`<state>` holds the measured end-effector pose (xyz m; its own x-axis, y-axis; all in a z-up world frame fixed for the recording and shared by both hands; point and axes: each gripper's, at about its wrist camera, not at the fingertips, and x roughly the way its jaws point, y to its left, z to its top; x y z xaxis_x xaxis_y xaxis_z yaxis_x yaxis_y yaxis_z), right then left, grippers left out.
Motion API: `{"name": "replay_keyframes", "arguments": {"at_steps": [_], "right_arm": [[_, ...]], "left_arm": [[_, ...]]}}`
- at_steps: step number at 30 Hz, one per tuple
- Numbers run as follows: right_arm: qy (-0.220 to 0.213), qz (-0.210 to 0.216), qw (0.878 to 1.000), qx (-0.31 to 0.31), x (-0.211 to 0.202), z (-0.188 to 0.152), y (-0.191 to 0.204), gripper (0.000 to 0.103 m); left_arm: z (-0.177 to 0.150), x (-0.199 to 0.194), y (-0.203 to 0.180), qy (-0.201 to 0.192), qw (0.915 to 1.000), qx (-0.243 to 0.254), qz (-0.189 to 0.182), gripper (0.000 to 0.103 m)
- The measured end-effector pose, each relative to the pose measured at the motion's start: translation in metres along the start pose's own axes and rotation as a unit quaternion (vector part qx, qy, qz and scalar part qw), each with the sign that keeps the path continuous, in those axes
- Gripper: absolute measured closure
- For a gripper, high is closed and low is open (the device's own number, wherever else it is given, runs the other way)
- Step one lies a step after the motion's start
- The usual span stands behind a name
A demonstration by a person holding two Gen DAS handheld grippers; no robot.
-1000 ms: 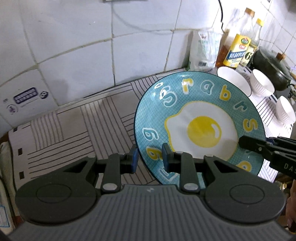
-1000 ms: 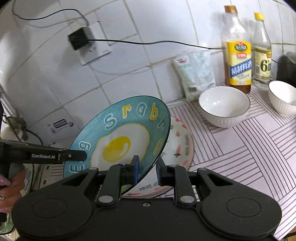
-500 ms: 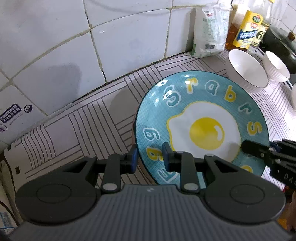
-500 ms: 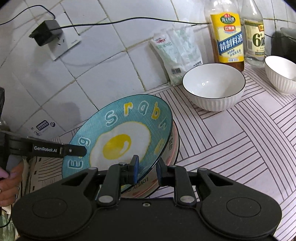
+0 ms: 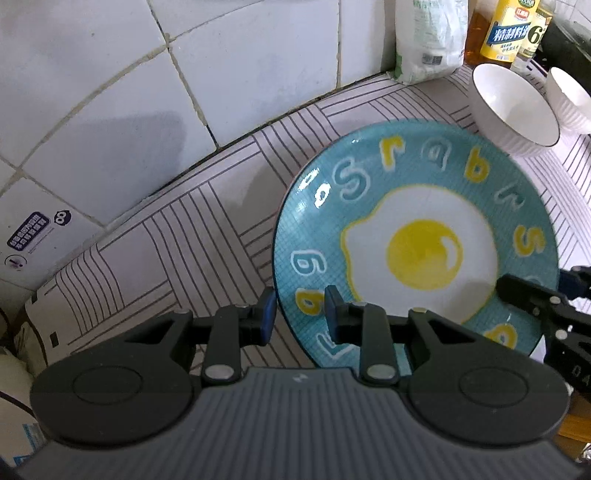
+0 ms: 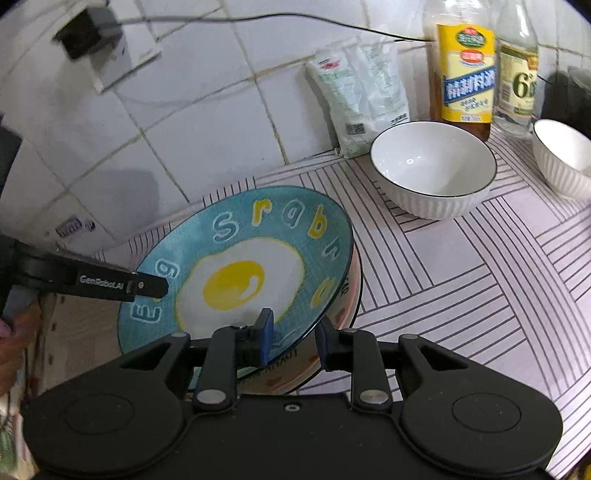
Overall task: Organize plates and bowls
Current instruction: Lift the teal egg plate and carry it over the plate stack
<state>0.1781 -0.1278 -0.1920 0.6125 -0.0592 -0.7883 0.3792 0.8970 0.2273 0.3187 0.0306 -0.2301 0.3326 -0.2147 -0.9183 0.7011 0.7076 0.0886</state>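
A teal plate with a fried-egg picture (image 5: 413, 236) is held between both grippers just above a pink-patterned plate (image 6: 332, 332) on the counter. My left gripper (image 5: 300, 317) is shut on the teal plate's near-left rim. My right gripper (image 6: 291, 339) is shut on the teal plate (image 6: 240, 266) at its opposite rim, and its fingers show at the right edge of the left wrist view (image 5: 532, 299). A large white bowl (image 6: 432, 170) and a smaller white bowl (image 6: 561, 158) stand further right.
A white bag (image 6: 358, 96) and two bottles (image 6: 465, 74) stand against the tiled wall (image 5: 184, 74) behind the bowls. A dark pot (image 5: 569, 40) sits at the far right. The counter carries a striped mat (image 6: 480, 277). A plug and cable (image 6: 88, 33) hang on the wall.
Both grippers have lowered the teal plate from a raised, tilted position down onto the pink-patterned plate. It now lies nearly flat, and both grips still hold.
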Motion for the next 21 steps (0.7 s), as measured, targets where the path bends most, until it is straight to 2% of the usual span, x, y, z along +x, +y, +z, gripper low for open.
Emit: {"name": "replay_keyframes", "arguments": {"at_steps": [3, 7, 10, 14, 17, 21], "right_arm": [[0.001, -0.026, 0.999, -0.033, 0.001, 0.0, 0.011, 0.073], [0.005, -0.028, 0.999, -0.031, 0.0, 0.002, 0.011, 0.072], [0.005, -0.045, 0.997, -0.057, -0.001, 0.001, 0.019, 0.068], [0.007, -0.093, 0.989, -0.119, -0.001, -0.006, 0.038, 0.06], [0.015, -0.126, 0.982, -0.137, 0.004, -0.013, 0.045, 0.058], [0.003, -0.123, 0.981, -0.147, -0.004, -0.018, 0.045, 0.058]], "left_arm": [[-0.001, -0.001, -0.001, -0.004, 1.0, 0.004, 0.004, 0.077], [0.0, -0.003, 0.001, -0.007, 1.0, -0.003, -0.002, 0.077], [-0.003, -0.004, -0.001, -0.013, 0.9999, 0.002, 0.004, 0.077], [-0.006, -0.005, -0.008, -0.021, 0.9996, 0.004, 0.019, 0.077], [-0.009, -0.01, -0.011, -0.029, 0.9991, 0.009, 0.028, 0.077], [-0.012, -0.023, -0.01, -0.028, 0.9995, 0.0, 0.013, 0.077]]}}
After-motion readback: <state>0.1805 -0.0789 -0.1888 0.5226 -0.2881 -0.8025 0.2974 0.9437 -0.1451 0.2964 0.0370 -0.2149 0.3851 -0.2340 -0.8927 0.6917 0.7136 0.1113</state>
